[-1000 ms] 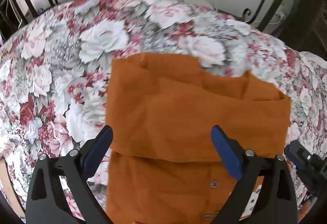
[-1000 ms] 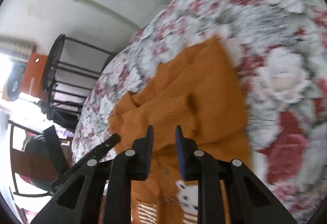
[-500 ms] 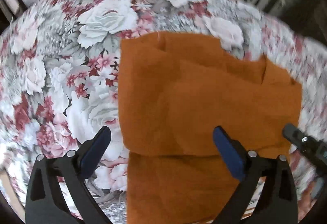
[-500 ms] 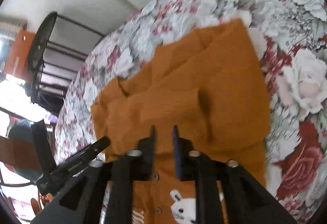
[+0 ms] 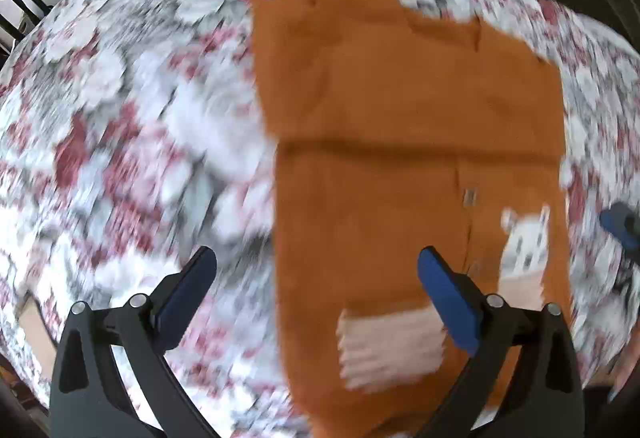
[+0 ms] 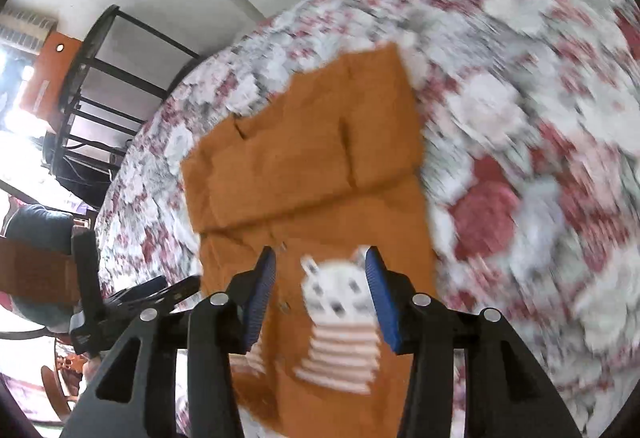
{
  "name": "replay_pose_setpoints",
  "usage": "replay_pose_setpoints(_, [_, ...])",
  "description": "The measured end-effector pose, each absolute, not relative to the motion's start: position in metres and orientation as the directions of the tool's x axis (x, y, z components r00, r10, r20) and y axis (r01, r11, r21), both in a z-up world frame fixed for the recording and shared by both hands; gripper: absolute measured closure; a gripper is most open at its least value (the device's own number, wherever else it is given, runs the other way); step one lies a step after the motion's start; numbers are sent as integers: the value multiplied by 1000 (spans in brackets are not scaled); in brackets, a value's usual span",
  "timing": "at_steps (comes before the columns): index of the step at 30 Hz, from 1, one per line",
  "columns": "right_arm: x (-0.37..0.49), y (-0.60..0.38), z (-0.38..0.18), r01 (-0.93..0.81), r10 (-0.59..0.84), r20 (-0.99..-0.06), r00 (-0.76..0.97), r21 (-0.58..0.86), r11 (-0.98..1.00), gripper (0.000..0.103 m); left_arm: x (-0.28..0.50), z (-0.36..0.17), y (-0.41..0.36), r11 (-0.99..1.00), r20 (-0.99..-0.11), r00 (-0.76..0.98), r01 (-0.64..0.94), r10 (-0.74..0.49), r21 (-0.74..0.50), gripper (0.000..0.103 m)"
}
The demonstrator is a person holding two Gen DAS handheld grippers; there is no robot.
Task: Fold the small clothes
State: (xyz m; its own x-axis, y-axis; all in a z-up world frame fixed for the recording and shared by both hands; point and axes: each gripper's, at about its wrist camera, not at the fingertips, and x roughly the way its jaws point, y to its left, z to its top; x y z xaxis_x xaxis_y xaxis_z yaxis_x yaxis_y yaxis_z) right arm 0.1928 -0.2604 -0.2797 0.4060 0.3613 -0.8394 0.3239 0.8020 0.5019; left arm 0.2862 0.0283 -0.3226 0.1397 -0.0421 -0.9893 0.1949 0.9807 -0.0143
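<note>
The small rust-orange knitted cardigan with a white animal motif and striped patches (image 5: 416, 166) lies flat on the rose-patterned floral cloth (image 5: 132, 126) that covers the table, its far portion already folded over so that a doubled flap ends in a straight crease across its middle. In both wrist views its long axis runs away from the cameras: the folded flap at the far end, the buttoned front with the white animal (image 6: 340, 286) at the near end.

The right gripper (image 6: 322, 294) hangs directly over that near end. Its jaws are opening, about half spread, and the animal motif shows between them, though the pads press on nothing; the cloth looks to lie below them, not in them.

The left gripper (image 5: 316, 294) points down over the garment's left edge with its jaws wide and empty: one blue pad over the floral cloth, the other over the orange knit. From there the right gripper's blue tip (image 5: 618, 224) shows just off the garment's right edge.

Judging from this, the next fold would bring the near end up toward the crease, along the long axis. Both grippers flank that near hem, the right one nearer its middle. Both frames are smeared with motion, so fine detail at the hem cannot be read.
</note>
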Motion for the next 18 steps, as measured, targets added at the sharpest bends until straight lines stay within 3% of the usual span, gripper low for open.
replay_pose_setpoints(3, [158, -272, -294, 345, 340, -864, 371, 468, 813, 56, 253, -329, 52, 983, -992, 113, 177, -58, -37, 5])
replay_pose_setpoints(9, [100, -270, -325, 433, 412, -850, 328, 523, 734, 55, 205, -355, 83, 974, -978, -8, 81, -211, -211, 5])
replay_pose_setpoints(18, [91, -248, -342, 395, 456, -831, 319, 554, 733, 58, 202, -389, 87, 922, -919, -77, -14, -388, -388, 7])
